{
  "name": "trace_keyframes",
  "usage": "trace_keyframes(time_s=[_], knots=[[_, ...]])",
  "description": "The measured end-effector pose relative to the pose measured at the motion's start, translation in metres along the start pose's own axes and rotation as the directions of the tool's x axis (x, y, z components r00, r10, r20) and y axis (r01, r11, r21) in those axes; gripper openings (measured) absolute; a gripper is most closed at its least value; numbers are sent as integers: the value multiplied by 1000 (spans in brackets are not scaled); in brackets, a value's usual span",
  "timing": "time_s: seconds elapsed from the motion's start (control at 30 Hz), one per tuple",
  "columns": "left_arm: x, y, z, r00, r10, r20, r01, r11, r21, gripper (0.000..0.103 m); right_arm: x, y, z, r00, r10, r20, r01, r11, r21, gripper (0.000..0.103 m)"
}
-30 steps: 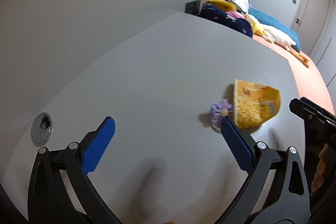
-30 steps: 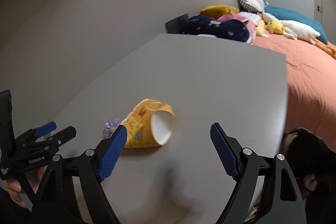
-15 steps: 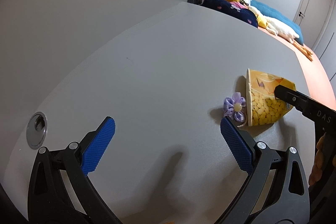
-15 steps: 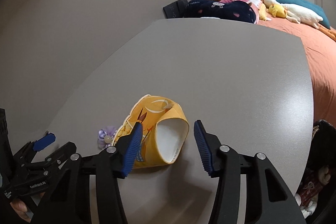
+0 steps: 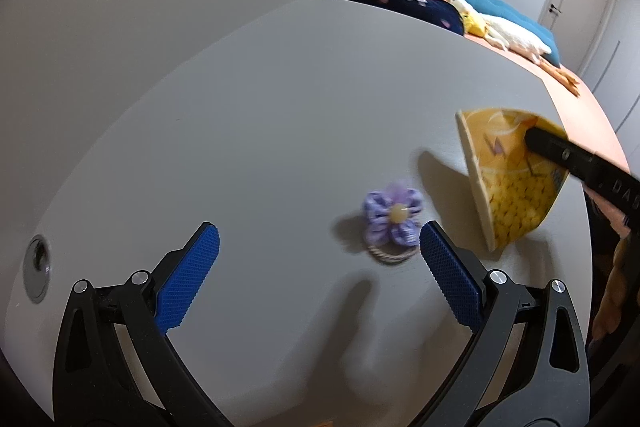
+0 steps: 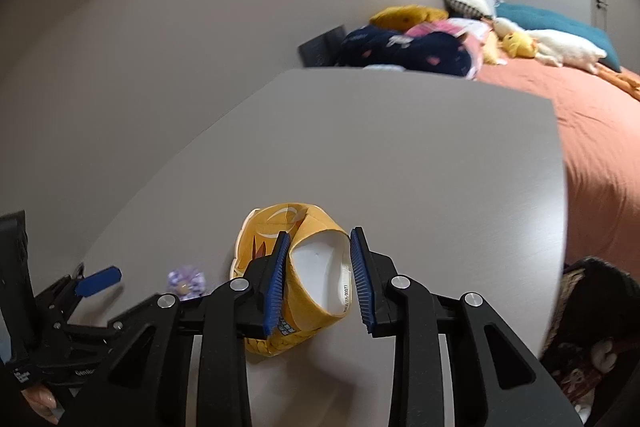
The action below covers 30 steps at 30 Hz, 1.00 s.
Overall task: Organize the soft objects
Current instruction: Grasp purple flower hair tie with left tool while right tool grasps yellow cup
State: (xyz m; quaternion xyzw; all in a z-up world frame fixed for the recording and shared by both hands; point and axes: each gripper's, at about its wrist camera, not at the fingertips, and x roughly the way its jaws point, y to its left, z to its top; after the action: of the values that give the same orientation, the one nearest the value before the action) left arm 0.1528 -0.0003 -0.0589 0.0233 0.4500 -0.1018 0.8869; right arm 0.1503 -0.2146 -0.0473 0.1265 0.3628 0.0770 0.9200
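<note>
While the right tongs (image 6: 320,279) have just been narrowing, their ribbed blue pads now straddle the open mouth of a soft yellow fabric pouch (image 6: 296,279) lying on its side on the table (image 6: 400,155); the left pad presses the printed yellow wall, the right pad stands at the white-lined rim, though whether it truly bites I cannot tell. Slightly to the left of these tongs lies a small lilac fabric flower (image 5: 394,217) with a pale round bead at its centre, stitched to a thin looped cord. Over it, the left tongs (image 5: 320,267) hang released, their textured blue pads wide apart, the flower just ahead of the right pad and touching neither. Smooth, matte and grey, the table has a round metal grommet (image 5: 37,261) set in it left of the left tongs. Farther off, beyond the table's edge, a bed (image 6: 592,131) with a terracotta cover carries a heap of plush cushions and toys (image 6: 420,43).
</note>
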Motion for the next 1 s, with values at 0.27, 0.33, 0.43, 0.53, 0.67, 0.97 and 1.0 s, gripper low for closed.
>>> trace_keyframes(time_s=[0.27, 0.33, 0.43, 0.53, 0.67, 0.97, 1.0], knots=[[11, -28, 11, 1000, 12, 22, -13, 998, 66, 95, -13, -32, 8, 999, -37, 31, 35, 998, 52, 33], [15, -36, 12, 999, 27, 22, -29, 995, 95, 87, -14, -39, 9, 998, -44, 35, 42, 997, 61, 33], [23, -46, 14, 999, 44, 7, -45, 991, 128, 68, -19, -49, 10, 998, -55, 41, 52, 996, 72, 33], [26, -50, 14, 999, 40, 2, -40, 991, 127, 55, -23, -55, 11, 997, -61, 48, 57, 995, 81, 33], [25, -51, 13, 999, 53, 7, -53, 993, 104, 37, -29, -62, 9, 996, -62, 56, 57, 994, 93, 33], [14, -52, 3, 998, 52, 20, -53, 998, 36, 16, -49, -69, 5, 995, -61, 76, 53, 993, 107, 33], [11, -53, 2, 999, 47, 25, -48, 998, 33, 16, -53, -70, 4, 995, -63, 82, 54, 993, 106, 33]])
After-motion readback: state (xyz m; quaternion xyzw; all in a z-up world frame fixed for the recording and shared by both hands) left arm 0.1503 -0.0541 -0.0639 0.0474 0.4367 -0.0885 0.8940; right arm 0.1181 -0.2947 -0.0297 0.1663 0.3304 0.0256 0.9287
